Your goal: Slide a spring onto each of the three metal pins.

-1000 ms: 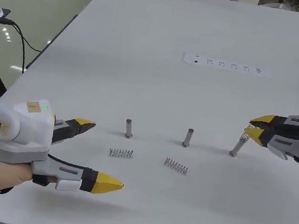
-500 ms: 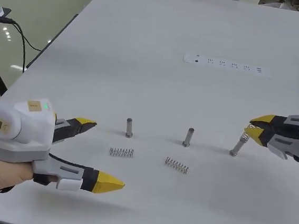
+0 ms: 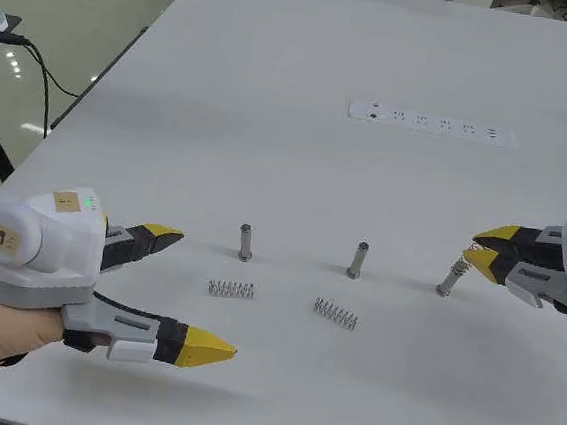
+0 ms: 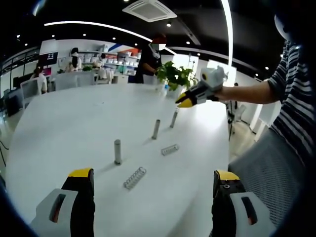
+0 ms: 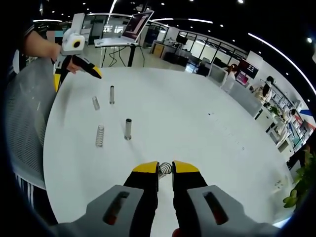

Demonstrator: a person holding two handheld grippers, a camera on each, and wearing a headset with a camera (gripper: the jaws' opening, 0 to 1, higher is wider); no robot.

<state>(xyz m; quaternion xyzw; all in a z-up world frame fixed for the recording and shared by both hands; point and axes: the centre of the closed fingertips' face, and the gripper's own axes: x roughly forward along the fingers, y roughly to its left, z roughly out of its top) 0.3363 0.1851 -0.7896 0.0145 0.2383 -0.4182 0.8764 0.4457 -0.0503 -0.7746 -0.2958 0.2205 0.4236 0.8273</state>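
Three short metal pins stand in a row on the white table: left pin (image 3: 246, 241), middle pin (image 3: 358, 260), right pin (image 3: 450, 279). Two loose springs lie in front of them, one (image 3: 231, 289) below the left pin, one (image 3: 335, 314) below the middle pin. My right gripper (image 3: 486, 249) is shut on a third spring (image 5: 165, 169), held at the top of the right pin. Wide open, my left gripper (image 3: 188, 290) hovers at the lower left, short of the left pin (image 4: 117, 151) and the nearest spring (image 4: 134, 177).
A white power strip (image 3: 433, 123) lies flat on the far part of the table. The table's left edge runs diagonally past a black cable (image 3: 36, 68) over the floor. A person stands beyond the table (image 4: 148, 59), with plants and desks behind.
My right gripper has dipped slightly lower and drawn back to the right with its spring at the right pin's top. The left gripper has barely moved.
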